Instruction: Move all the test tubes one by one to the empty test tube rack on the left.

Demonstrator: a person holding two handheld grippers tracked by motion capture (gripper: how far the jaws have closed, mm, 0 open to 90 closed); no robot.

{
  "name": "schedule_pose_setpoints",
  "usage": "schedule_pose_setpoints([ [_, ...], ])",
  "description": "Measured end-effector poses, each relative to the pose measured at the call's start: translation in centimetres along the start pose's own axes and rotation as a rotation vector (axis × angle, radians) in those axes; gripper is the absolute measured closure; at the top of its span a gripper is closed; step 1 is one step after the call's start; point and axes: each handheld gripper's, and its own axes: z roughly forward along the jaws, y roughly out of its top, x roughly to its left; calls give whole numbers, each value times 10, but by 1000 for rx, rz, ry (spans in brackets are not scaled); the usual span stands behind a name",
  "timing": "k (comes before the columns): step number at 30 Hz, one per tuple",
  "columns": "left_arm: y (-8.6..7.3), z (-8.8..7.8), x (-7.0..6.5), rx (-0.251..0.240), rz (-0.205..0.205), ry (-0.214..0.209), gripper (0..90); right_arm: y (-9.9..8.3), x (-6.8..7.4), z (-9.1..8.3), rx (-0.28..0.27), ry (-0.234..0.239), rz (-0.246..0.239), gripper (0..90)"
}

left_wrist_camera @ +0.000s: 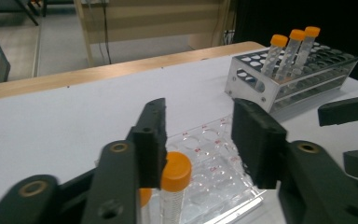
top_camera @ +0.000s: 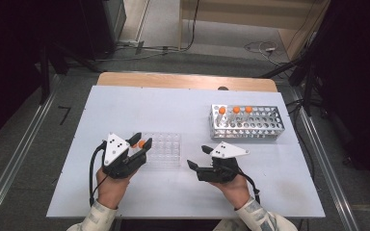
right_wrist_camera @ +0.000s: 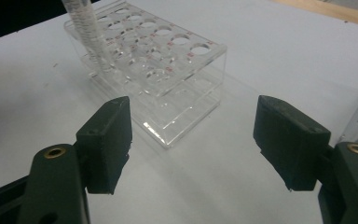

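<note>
An orange-capped tube stands upright in the near-left corner of a clear plastic rack. My left gripper is open around the cap. The cap sits beside one jaw, and a wide gap separates it from the other. In the left gripper view, the left gripper looks over the clear rack. My right gripper is open and empty just right of the rack, resting low over the table. In the right gripper view, the right gripper faces the clear rack and the tube.
A metal rack stands at the back right with three orange-capped tubes in its far-left holes. The white tabletop has bare room to the left and along the front. Cables lie on the floor beyond the table.
</note>
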Motion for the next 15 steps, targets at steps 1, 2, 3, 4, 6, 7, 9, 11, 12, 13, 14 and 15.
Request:
schedule_pose_setpoints([
  [1, 0, 0, -1, -5, -16, -7, 469, 0, -1, 0, 0, -7, 5, 273],
  [2, 1, 0, -3, -5, -33, -16, 411, 0, -3, -1, -3, -14, 8, 274],
  [3, 1, 0, -4, -5, -43, -23, 371, 0, -5, -1, -3, -21, 9, 276],
  [4, 1, 0, -6, 0, -42, -23, 336, 0, -7, -1, -3, -27, 16, 277],
  [6, 1, 1, -10, 4, -33, -24, 296, 0, -11, -2, -2, -42, 22, 280],
  [7, 1, 1, -12, 7, -30, -27, 284, 0, -13, -2, -3, -49, 27, 280],
  [9, 1, 1, -15, 7, -25, -27, 254, 0, -18, -2, -6, -63, 37, 282],
  [11, 1, 1, -17, 10, -20, -31, 248, 1, -23, -2, -8, -85, 38, 285],
  [12, 1, 2, -18, 13, -15, -29, 236, 1, -27, -2, -7, -95, 45, 285],
  [13, 0, 2, -19, 14, -11, -28, 228, 2, -30, -1, -10, -105, 55, 287],
  [14, 0, 3, -20, 19, -9, -30, 220, 2, -33, -1, -13, -120, 62, 289],
  [15, 0, 3, -21, 22, -6, -30, 211, 3, -37, -2, -17, -131, 71, 290],
])
